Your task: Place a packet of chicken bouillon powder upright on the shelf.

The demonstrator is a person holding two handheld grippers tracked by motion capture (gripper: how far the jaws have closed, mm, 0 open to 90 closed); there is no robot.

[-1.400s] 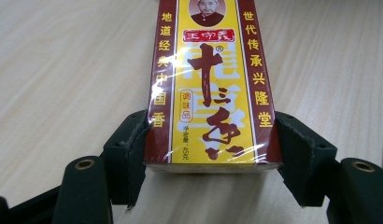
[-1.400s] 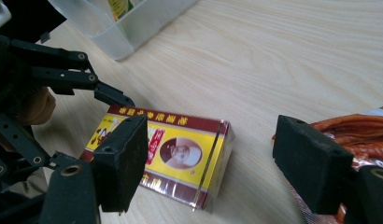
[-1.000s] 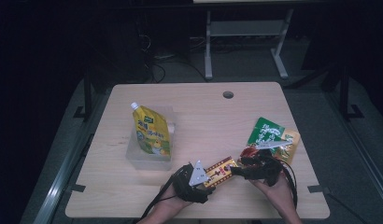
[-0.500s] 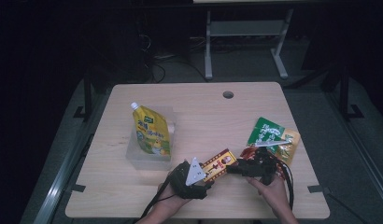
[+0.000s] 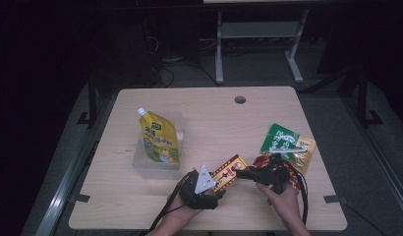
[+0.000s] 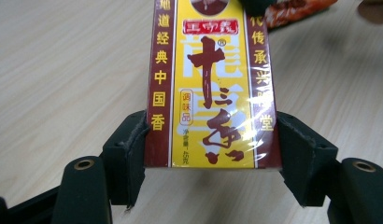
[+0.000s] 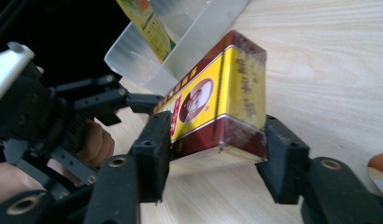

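The yellow and red box (image 5: 229, 172) is held up just over the bench (image 5: 209, 118), near the front edge, between the person's two hands. The left tongs (image 6: 210, 140) pinch one end of the box, with a black pad pressed on each long side, so the box cannot slip. The right tongs (image 7: 213, 149) are at the other end of the box. Their jaws have just been closing, and the box sits between them with the pads right at its sides, but I cannot tell for sure if they squeeze it yet. It looks like the box is being passed from one hand to the other, or turned, and that may be why both tongs are on it at once. Holding it at both ends keeps it steady. Just behind the left tongs is a clear tub (image 5: 158, 164) with a yellow pouch (image 5: 159, 137) standing in it, leaning a little. The box may be going into that tub next, since the tub is so near. On the right side of the bench lie a green packet (image 5: 279, 138), a small yellow packet (image 5: 305, 152) and a red packet (image 5: 263, 160), all close together, near the right hand (image 5: 284, 201).
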